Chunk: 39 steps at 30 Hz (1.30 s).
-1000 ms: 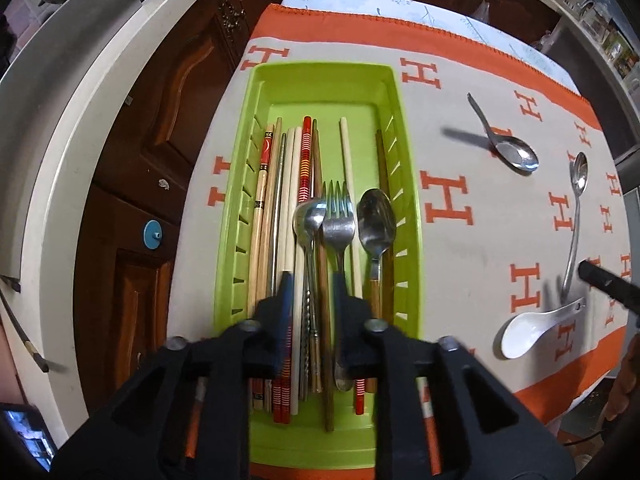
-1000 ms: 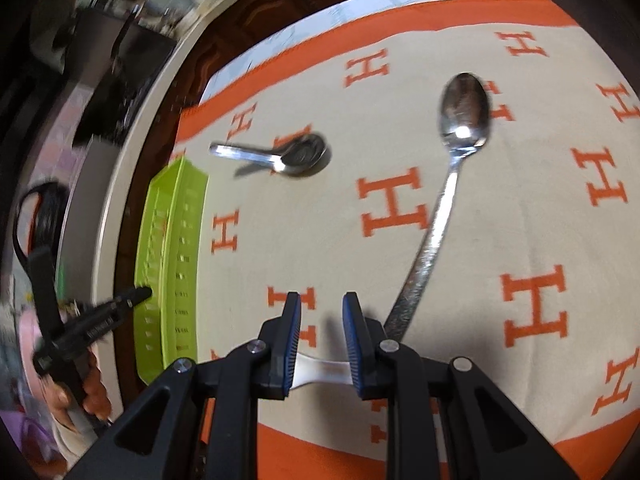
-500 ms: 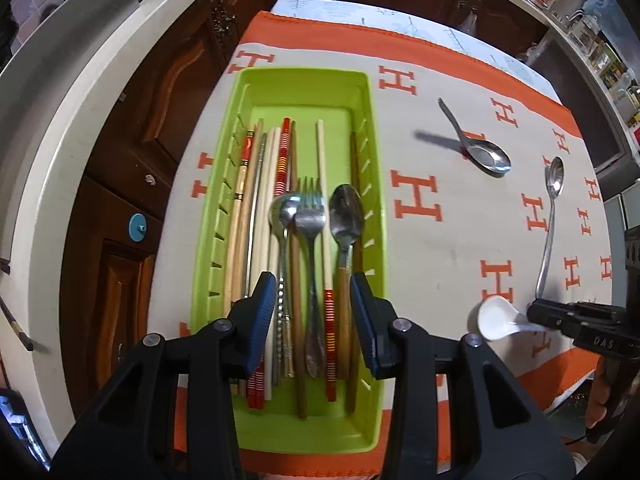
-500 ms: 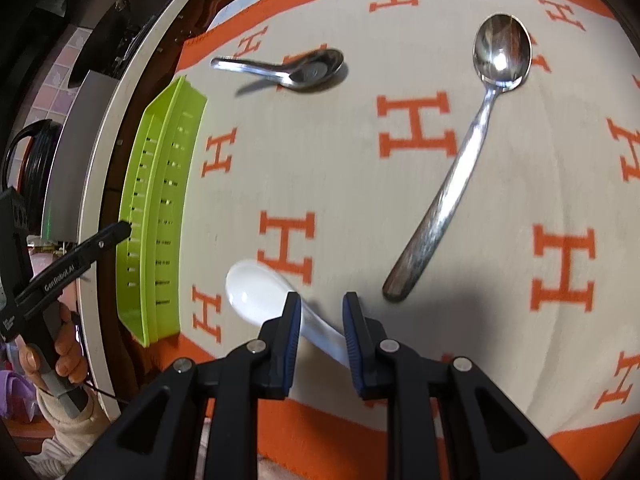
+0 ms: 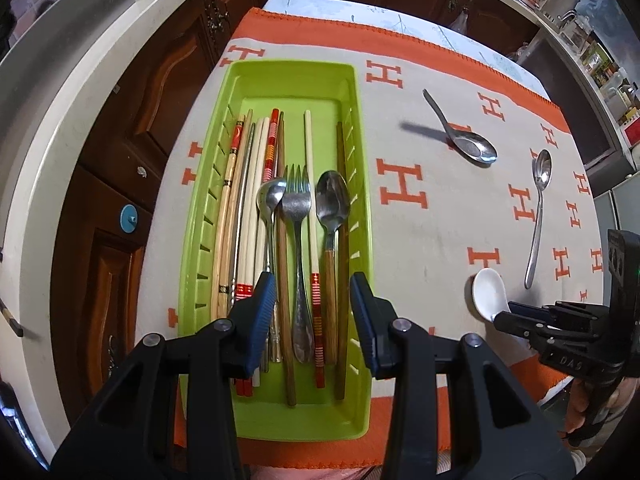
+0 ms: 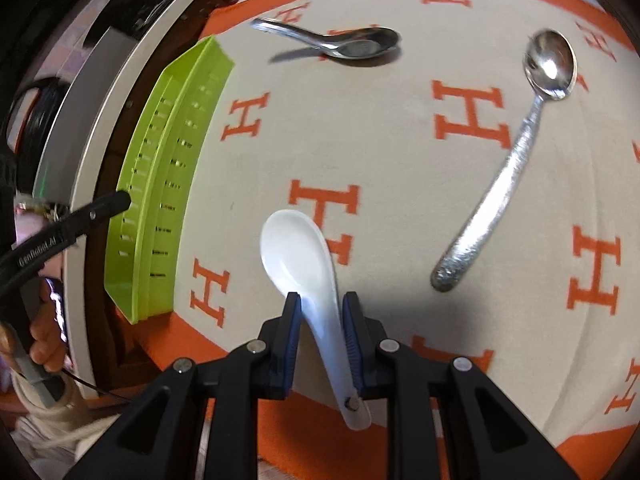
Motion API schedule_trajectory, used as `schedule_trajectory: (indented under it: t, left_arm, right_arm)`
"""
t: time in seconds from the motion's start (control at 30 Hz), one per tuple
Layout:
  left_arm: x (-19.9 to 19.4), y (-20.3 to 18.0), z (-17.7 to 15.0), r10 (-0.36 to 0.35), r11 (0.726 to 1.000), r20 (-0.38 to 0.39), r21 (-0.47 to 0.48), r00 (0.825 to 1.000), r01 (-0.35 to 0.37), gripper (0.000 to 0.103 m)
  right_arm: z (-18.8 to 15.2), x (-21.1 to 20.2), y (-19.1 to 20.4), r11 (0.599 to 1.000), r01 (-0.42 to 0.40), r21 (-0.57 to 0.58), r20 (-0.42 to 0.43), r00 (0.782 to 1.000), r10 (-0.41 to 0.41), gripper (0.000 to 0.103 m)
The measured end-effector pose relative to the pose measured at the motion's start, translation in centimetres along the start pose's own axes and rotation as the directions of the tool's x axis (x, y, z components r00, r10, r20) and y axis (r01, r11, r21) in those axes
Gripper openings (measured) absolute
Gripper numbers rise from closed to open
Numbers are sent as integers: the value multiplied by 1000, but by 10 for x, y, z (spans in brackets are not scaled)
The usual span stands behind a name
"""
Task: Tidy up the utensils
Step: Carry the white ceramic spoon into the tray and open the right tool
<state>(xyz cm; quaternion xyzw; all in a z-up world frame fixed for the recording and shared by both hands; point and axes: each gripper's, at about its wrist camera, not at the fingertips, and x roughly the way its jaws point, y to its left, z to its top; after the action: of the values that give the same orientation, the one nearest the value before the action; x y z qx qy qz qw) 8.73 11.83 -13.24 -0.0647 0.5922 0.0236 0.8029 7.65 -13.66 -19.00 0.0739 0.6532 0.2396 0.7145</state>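
Beige cloth (image 5: 448, 240) w/ orange H pattern & orange border covered the table. Dark wooden cabinet doors (image 5: 160, 92) stood to the left, w/ a blue round knob (image 5: 129, 219) on one. Pale curved countertop edge (image 5: 52, 120) ran alongside. Cluttered shelf w/ jars & bottles (image 5: 600, 64) at far right, too small to make out.

My right claw's ribbed blue pads (image 6: 352, 332) flank a glossy white ceramic spoon (image 6: 300, 256) over matt woven cloth (image 6: 380, 152), near a smooth green plastic tray (image 5: 356, 128).
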Motion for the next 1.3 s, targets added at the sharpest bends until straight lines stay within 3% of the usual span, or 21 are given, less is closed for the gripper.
schedule_trajectory:
  t: [0.07,0.5,0.57,0.63,0.8,0.9,1.13,1.3]
  left_arm:
    - [1,-1,-1,-3,1000,-5,4,1000,3,35]
    - [-12,-2,-4,-16,1000,28,20,999,15,35]
    - [-14,1,-5,-31,999,30,16,999,31,39]
    - [-18,6,-5,-66,998,28,5,997,66,54]
    - [-25,17,-5,-67,998,35,-10,997,67,56]
    - [-31,28,-5,-45,999,54,-25,997,47,56]
    - [-42,61,-2,141,988,127,-80,982,-132,56]
    - [-42,83,2,181,979,140,-119,973,-165,56]
  right_arm:
    - [-2,1,6,999,19,-38,12,1000,-19,3]
    - [0,-20,6,997,-71,43,93,993,67,3]
    - [4,-27,14,995,-91,36,103,991,87,3]
    - [10,-35,28,994,-108,21,117,988,105,3]
    - [29,-46,64,990,-142,-7,139,980,142,3]
    - [44,-46,84,988,-157,-1,148,977,156,3]
    - [75,-27,119,987,-157,46,143,979,149,3]
    - [85,0,127,986,-134,102,120,985,121,3]
